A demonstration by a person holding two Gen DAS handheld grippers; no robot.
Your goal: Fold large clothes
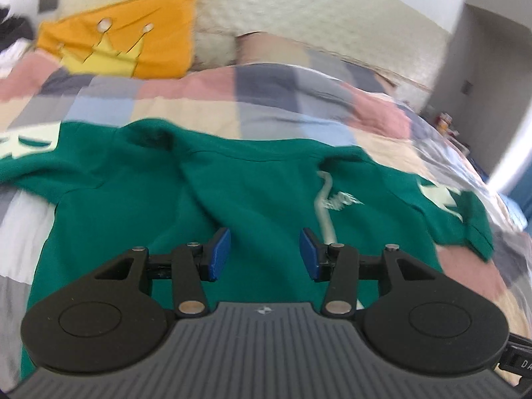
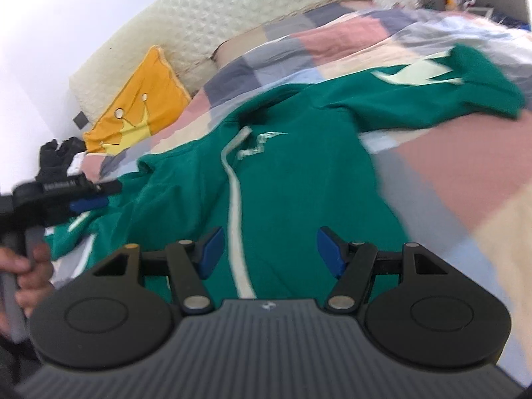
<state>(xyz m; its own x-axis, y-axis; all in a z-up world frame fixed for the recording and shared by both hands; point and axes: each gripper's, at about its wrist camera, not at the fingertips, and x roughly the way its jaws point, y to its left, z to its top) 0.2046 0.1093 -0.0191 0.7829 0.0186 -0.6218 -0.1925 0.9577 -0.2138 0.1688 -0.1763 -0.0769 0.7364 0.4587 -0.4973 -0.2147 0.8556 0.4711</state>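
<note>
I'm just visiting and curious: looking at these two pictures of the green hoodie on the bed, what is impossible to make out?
- Bottom hem of the green hoodie: both views, covered by the left gripper and right gripper bodies.
- White chest lettering: both views, too blurred to read.
- Left sleeve end: left wrist view, cut off by the edge.
- Small items beside the plaid bedspread: too small and blurred.

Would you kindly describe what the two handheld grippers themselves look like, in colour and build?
Both match. The left gripper and right gripper each have a grey ribbed body with a small round logo, two round black side discs, black linkage arms with silver pivot pins, and flat blue fingers. In the right wrist view, the left gripper has a grey handle held by a bare hand, and blurred white lettering.
</note>
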